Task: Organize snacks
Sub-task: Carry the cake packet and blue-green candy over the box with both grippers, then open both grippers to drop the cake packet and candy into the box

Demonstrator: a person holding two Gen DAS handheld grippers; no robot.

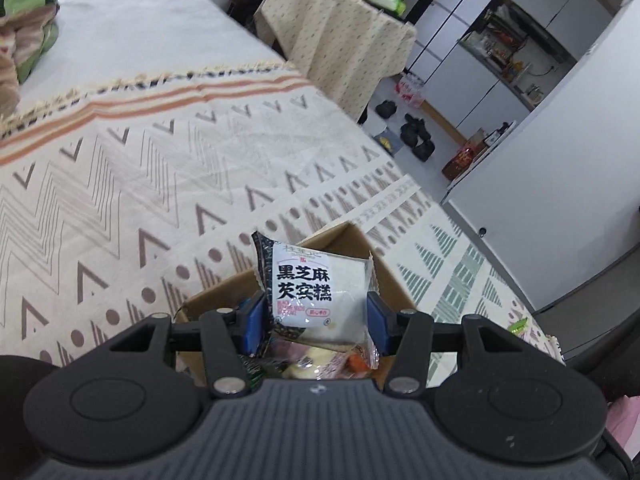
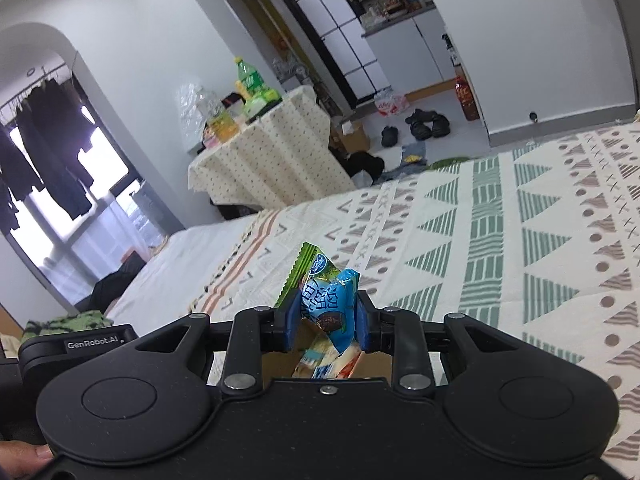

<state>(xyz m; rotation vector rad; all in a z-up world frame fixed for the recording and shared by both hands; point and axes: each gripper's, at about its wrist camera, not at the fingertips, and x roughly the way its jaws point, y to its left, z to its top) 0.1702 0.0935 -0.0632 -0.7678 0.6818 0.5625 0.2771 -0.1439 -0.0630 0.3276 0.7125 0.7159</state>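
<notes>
The jaws of the left gripper (image 1: 316,316) stand partly closed, their blue pads (image 1: 253,322) pressing both sides of a white packet (image 1: 318,296). The jaws of the right gripper (image 2: 326,320) stand narrower, clamped on a blue packet (image 2: 328,300) together with a green wrapper (image 2: 306,270).

The white packet is square and glossy, with a dark speckled border and bold black characters on its face. It is held upright over an open cardboard box (image 1: 352,240). The blue packet is crumpled, with dark print and a brown picture low on its front.

The left gripper points steeply down into the box; the right gripper points more shallowly, with cardboard and further wrappers visible beneath it. A thumb (image 2: 24,460) shows at the lower left edge of the right view.

The box sits on a patterned cloth (image 1: 120,184) near its right edge and holds several snacks (image 1: 312,364). A small green packet (image 1: 519,326) lies at that edge. Beyond stands a draped table (image 2: 260,160) with bottles (image 2: 250,80).
</notes>
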